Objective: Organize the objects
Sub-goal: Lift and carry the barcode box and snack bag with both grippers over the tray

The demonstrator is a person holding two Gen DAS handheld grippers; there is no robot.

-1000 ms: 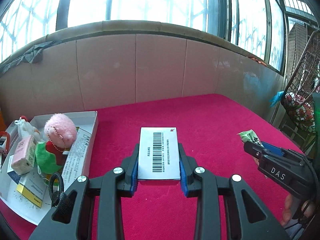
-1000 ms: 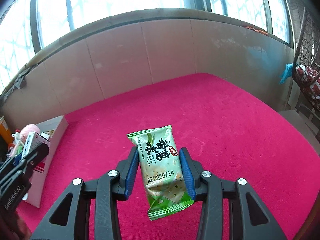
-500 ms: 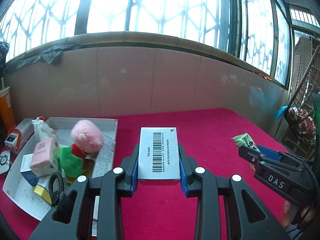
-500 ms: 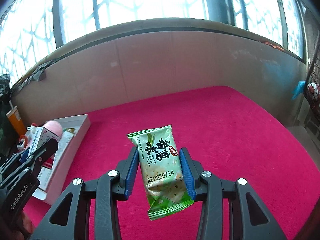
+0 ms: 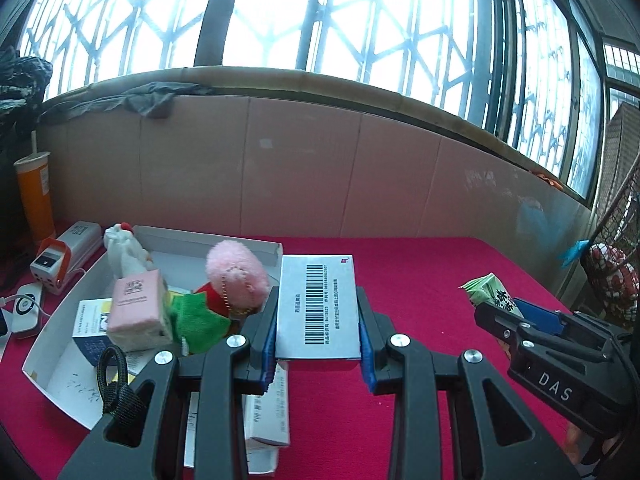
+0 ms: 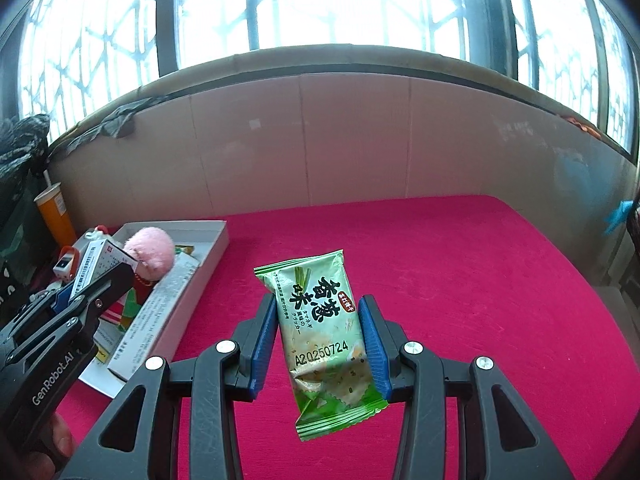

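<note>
Barcoded white carton [image 5: 318, 306] sitting clamped between the blue pads [image 5: 270, 330] of the left gripper [image 5: 319, 334] in the left wrist view, barcode face up, far end reaching past the fingertips. Hanging above the red tabletop [image 5: 400, 272], clear of it. Left of the fingers, lying open: a shallow white box [image 5: 56, 384] holding a pink pompom [image 5: 236, 276] just beside the left finger, a green cloth piece [image 5: 198, 320], a pink soap-like packet [image 5: 138, 312], a white chicken figure [image 5: 122, 252] and several printed cartons. Farther left, outside the box, standing by the wall: an orange cup [image 5: 36, 196] with a straw. Right of the fingers, showing side-on: the right gripper [image 5: 494, 308], narrowed onto a green snack packet [image 5: 490, 292].

Green snack packet [image 6: 324, 336] sitting pinched across its middle between the blue pads [image 6: 374, 344] of the right gripper [image 6: 320, 344] in the right wrist view, fingers partly closed onto it, crimped lower end drooping below the fingers, upper end reaching beyond the tips. Floating over the red tabletop [image 6: 460, 272], not touching. Left of the fingers, appearing at the frame edge: the left gripper [image 6: 108, 276], gripping the barcoded white carton [image 6: 98, 260] over the near part of the white box [image 6: 218, 240], with the pink pompom [image 6: 150, 250] just beyond it. Showing at the lower left corner: part of a hand [image 6: 28, 452].
</note>
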